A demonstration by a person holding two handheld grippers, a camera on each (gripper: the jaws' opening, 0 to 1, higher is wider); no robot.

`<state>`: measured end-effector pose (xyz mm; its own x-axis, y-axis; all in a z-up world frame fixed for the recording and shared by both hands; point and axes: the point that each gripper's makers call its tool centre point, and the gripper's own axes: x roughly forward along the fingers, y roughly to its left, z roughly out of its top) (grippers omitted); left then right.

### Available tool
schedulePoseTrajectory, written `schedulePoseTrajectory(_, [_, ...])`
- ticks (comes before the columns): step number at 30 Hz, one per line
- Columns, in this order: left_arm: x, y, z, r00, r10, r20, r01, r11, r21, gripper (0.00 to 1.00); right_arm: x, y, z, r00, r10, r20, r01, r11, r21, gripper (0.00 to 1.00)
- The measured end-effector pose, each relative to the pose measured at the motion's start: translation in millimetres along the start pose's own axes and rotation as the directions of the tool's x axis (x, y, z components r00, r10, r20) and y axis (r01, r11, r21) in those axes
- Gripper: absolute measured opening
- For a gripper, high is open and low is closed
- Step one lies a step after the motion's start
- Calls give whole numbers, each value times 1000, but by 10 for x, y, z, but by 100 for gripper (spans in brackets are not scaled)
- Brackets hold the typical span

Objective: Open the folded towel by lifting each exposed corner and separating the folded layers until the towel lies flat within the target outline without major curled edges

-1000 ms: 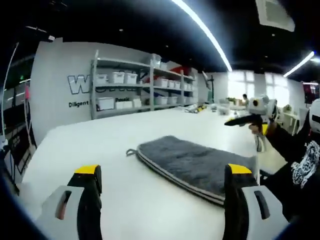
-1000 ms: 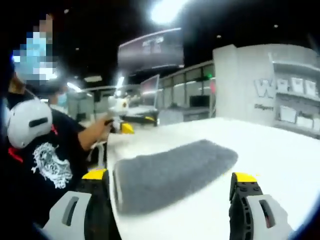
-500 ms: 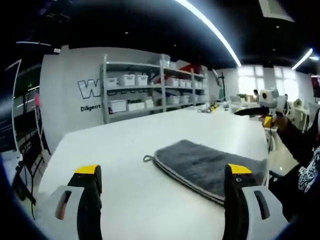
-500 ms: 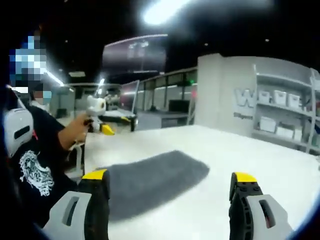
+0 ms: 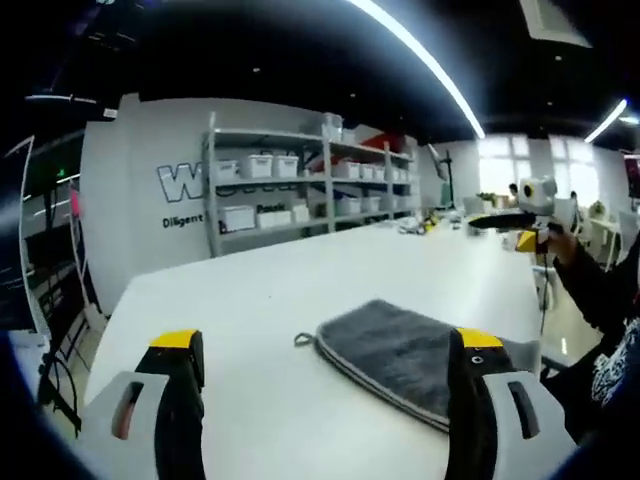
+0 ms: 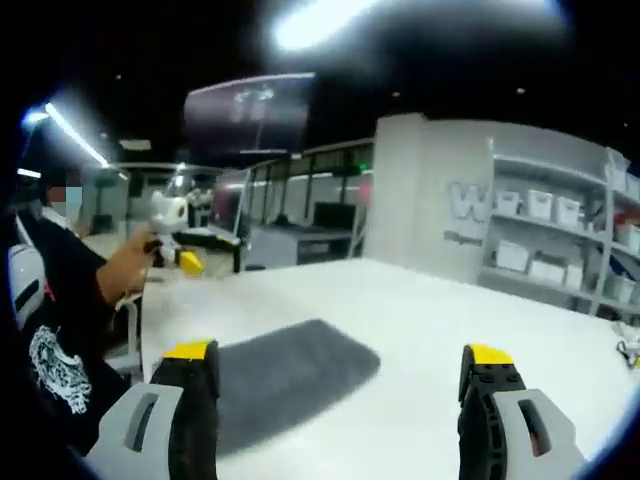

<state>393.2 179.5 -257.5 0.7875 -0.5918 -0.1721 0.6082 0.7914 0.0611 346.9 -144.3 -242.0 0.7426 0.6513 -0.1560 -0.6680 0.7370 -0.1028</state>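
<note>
While both tools are held up off the surface, one folded grey plush towel [image 5: 395, 350] lies on the one long white table [image 5: 280, 290], still folded, with a small hanging loop at the corner pointing away from the person. Two grippers counted. Left gripper [image 5: 325, 345]: two yellow-tipped jaws spread wide, nothing between them, raised above the table just short of the towel's near edge; its right jaw overlaps the towel's end in the left gripper view. Right gripper [image 6: 340, 350]: jaws likewise parted and empty, raised above the table, the towel [image 6: 285, 375] lying just beyond its left jaw. In the right gripper view the left gripper [image 6: 172, 232] appears beyond the towel, gripped in a hand [image 6: 128, 268] with the forearm extended. In the left gripper view the right gripper [image 5: 525, 215] is held out past the towel's far end. One grey metal shelving unit [image 5: 310, 180] with white bins stands behind the table, well apart from the towel.
</note>
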Motion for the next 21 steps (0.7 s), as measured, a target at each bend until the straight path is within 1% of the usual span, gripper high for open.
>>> schedulePoseTrajectory(4, [67,33,54,1000,0,0,0,1000,9,98,55,-105,16,1000,-21,-5,21,1000,3,100])
schedulePoseTrajectory(7, [122,56,95,1000,1,0,-1,1000,17,97,71,-201,37,999,-49,-5,49,999,18,92])
schedulePoseTrajectory(11, [196,88,146,1000,5,11,-6,1000,21,98,117,-258,75,999,-48,3,48,998,27,92])
schedulePoseTrajectory(15, [249,111,134,1000,13,6,-13,1000,24,98,162,-299,63,998,-56,-8,56,998,20,94])
schedulePoseTrajectory(17, [259,144,140,1000,25,11,-25,999,45,99,186,-359,48,997,-80,-12,80,996,27,99])
schedulePoseTrajectory(18, [263,181,151,999,36,15,-37,998,56,99,194,-388,52,996,-90,-10,90,996,22,99])
schedulePoseTrajectory(21, [298,217,179,999,35,20,-36,998,42,99,215,-498,86,992,-124,4,123,991,46,99])
